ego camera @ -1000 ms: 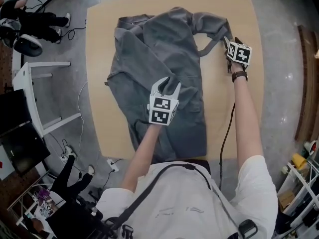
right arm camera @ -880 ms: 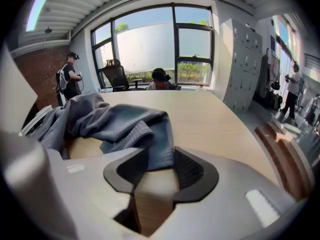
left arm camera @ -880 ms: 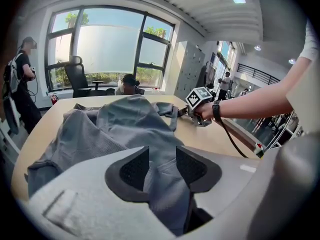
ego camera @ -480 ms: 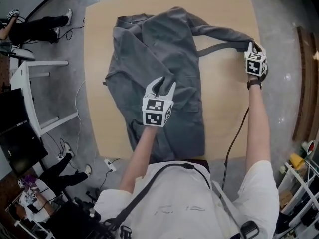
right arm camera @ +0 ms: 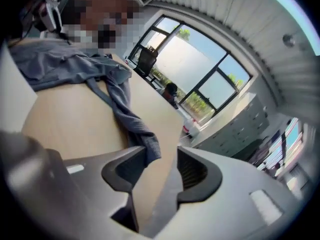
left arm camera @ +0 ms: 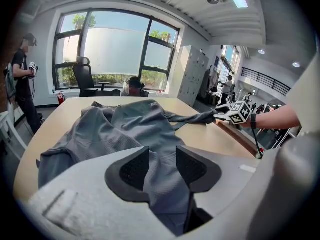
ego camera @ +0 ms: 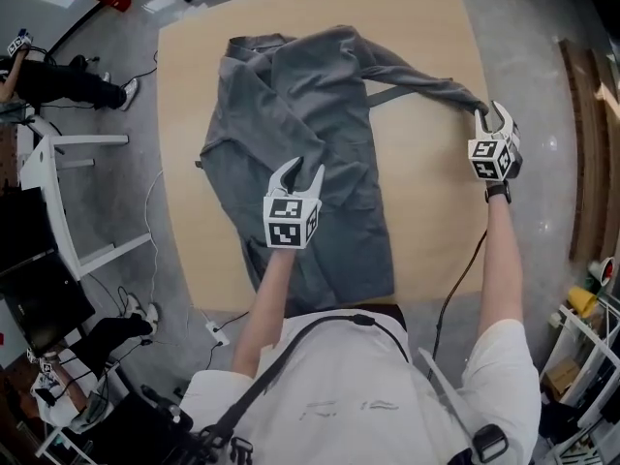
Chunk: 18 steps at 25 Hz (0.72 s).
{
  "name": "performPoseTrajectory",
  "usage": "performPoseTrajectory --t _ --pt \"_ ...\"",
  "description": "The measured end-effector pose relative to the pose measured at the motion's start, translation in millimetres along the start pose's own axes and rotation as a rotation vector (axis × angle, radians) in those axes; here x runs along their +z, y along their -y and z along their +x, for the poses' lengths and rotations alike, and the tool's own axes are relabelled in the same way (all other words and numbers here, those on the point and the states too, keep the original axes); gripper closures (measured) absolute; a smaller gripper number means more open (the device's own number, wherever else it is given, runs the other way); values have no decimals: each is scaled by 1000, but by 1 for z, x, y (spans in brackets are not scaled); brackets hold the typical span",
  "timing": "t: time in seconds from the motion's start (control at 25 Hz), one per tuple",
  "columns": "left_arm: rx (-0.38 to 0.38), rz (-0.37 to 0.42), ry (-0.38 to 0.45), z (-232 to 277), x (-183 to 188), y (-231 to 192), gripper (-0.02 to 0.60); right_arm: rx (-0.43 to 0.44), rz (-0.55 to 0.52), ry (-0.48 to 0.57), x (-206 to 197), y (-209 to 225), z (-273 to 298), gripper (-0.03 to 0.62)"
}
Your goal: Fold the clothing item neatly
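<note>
By sleeve (ego camera: 426,77), right arm (ego camera: 499,260) seemingly straight

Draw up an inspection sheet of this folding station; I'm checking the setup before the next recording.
Surface: light wooden table, bare around the clothing.
Job's things: grey garment spread out and rumpled; one sleeve stretched toward the table's right edge.
Clutter: nothing seen on the table.
Grippers: left tongs apart over the garment's middle; right tongs have just been opening, with the sleeve's end at their tips, not pinched.
Cables: black cable hangs from the right hand past the table's near edge.
Surroundings: grey floor, white frame at left, a person beyond it, large windows.
</note>
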<state>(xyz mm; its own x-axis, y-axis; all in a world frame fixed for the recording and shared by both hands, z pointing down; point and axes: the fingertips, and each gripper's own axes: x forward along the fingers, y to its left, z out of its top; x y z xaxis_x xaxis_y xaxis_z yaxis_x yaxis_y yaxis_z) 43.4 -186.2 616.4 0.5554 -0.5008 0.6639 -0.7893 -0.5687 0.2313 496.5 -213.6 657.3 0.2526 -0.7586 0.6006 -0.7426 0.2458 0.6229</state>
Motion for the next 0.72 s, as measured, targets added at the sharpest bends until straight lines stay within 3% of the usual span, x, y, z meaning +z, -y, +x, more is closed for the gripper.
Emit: performPoseTrajectory --t 0.04,0.12,0.24,0.32,0.4,0.44,0.52,0.56,0.64,0.72 --pt "-1 3 -4 -1 -2 1 405 85 65 -29 -11 -19 1 370" --pt "-5 11 -13 -3 -6 5 405 203 224 -38 -18 -42 -1 352" --pt "-12 24 -26 -1 -10 10 405 331 421 94 9 -47 -2 345" --pt "-15 30 -32 -2 -11 11 405 474 484 215 46 -52 -7 276" --pt "-16 36 -35 -3 -11 12 405 537 472 269 75 -48 -6 282" --pt "-16 39 -36 -3 -10 12 405 518 460 260 81 -40 1 325" --pt "-15 45 -41 -3 -9 13 405 456 463 195 80 -23 26 484" --pt "-15 48 -43 -4 -9 13 405 453 469 149 77 -20 40 491" --pt "-17 51 -43 -3 -8 14 405 514 447 47 71 -30 65 375" --pt "-23 42 -42 -1 -8 14 405 563 385 -44 66 -45 83 421"
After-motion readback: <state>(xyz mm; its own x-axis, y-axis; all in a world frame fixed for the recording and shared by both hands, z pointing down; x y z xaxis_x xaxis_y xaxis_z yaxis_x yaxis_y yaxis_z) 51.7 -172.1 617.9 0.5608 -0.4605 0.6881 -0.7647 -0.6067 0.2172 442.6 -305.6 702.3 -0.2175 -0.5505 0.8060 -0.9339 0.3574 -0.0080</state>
